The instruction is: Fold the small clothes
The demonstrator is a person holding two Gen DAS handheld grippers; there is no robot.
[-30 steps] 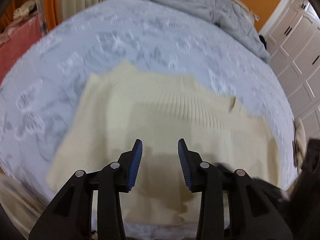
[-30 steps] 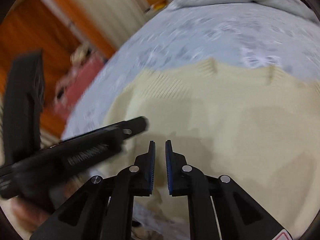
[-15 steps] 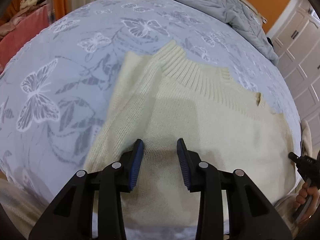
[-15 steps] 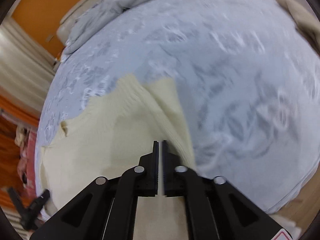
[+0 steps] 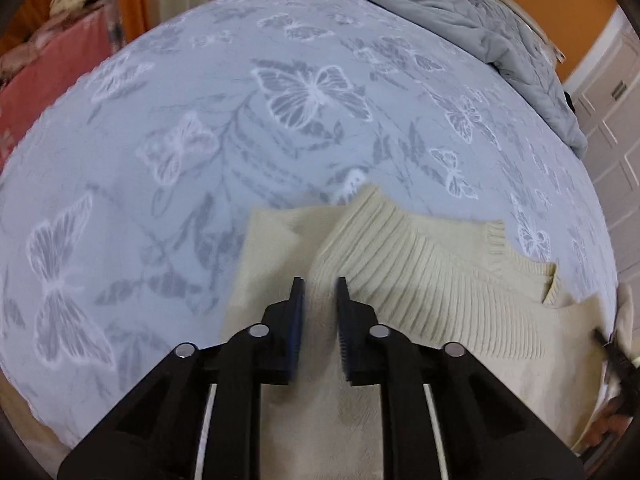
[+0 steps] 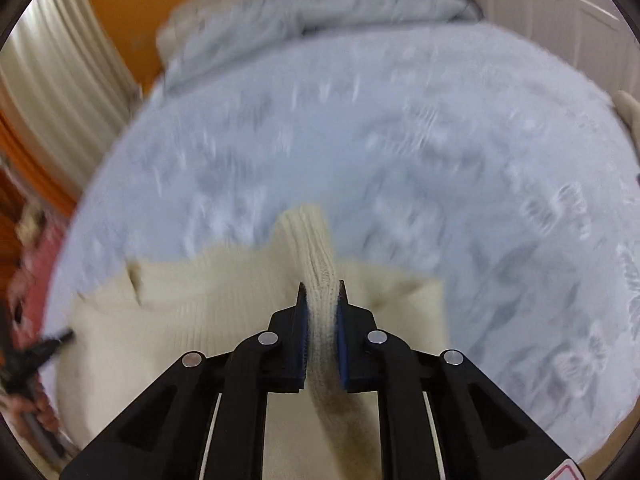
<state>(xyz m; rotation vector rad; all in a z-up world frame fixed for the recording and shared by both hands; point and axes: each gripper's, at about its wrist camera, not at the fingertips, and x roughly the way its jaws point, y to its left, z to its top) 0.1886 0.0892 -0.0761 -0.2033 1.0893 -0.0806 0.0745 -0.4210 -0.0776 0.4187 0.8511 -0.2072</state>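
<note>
The right claw (image 6: 320, 316) is clamped on a bunched ridge of the cream ribbed-knit sweater (image 6: 208, 308) lying on the grey butterfly-print bed (image 6: 400, 140). The left claw (image 5: 320, 312) has just been closing on another ridge, apparently gripping it. A thin pinch could slip from either claw, or uneven lifting could skew the fold.

The left tool (image 5: 319, 286) points steeply down; its jaws have just been closing and stand narrowly apart around a ridge of knit. The right tool (image 6: 319, 290), also angled down, pinches a raised fold between its blue pads (image 6: 303, 330).
</note>
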